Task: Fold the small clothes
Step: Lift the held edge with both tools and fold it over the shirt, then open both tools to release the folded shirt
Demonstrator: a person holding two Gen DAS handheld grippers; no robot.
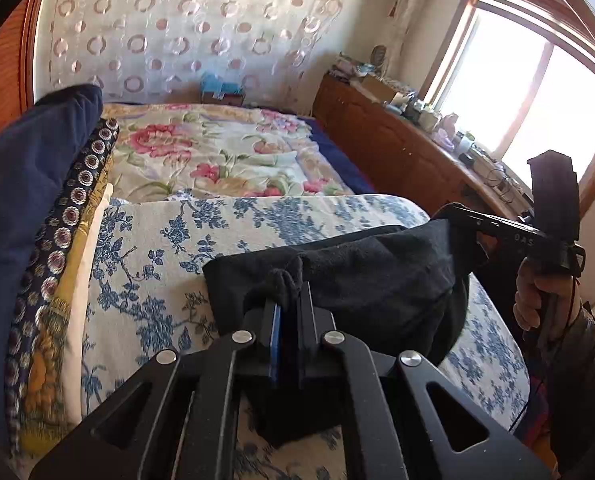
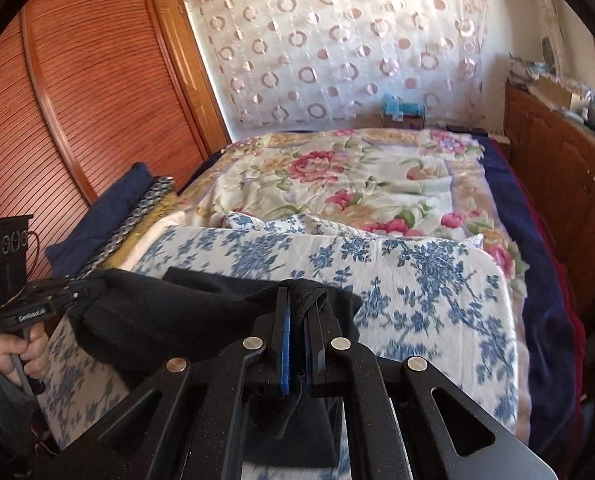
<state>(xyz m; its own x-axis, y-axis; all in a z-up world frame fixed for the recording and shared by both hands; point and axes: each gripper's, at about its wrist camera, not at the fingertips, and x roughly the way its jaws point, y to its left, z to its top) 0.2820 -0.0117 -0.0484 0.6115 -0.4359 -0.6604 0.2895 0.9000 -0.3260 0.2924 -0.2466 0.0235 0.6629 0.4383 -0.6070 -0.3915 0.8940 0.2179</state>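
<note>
Left wrist view: one soft, matte black fleece garment (image 1: 361, 276) hangs slack between two black metal grippers, above a white bedspread printed with blue flowers (image 1: 169, 240). The left gripper (image 1: 287, 280) has its blue-padded fingers pressed together on a bunched fold of the garment's near edge. The right gripper (image 1: 463, 216), held in a bare hand (image 1: 537, 300), pinches the far corner, pulling that edge taut. Right wrist view: the right gripper (image 2: 302, 300) is clamped on a rolled hem; the left gripper (image 2: 77, 290) bites the opposite corner. Beyond lies one glossy quilt with pink roses (image 2: 337, 176), offering flat open surface. One stack of folded blue and patterned cloths (image 1: 57, 184) borders the bedspread's left edge; a wooden cabinet (image 1: 397, 148) bounds the right.
</note>
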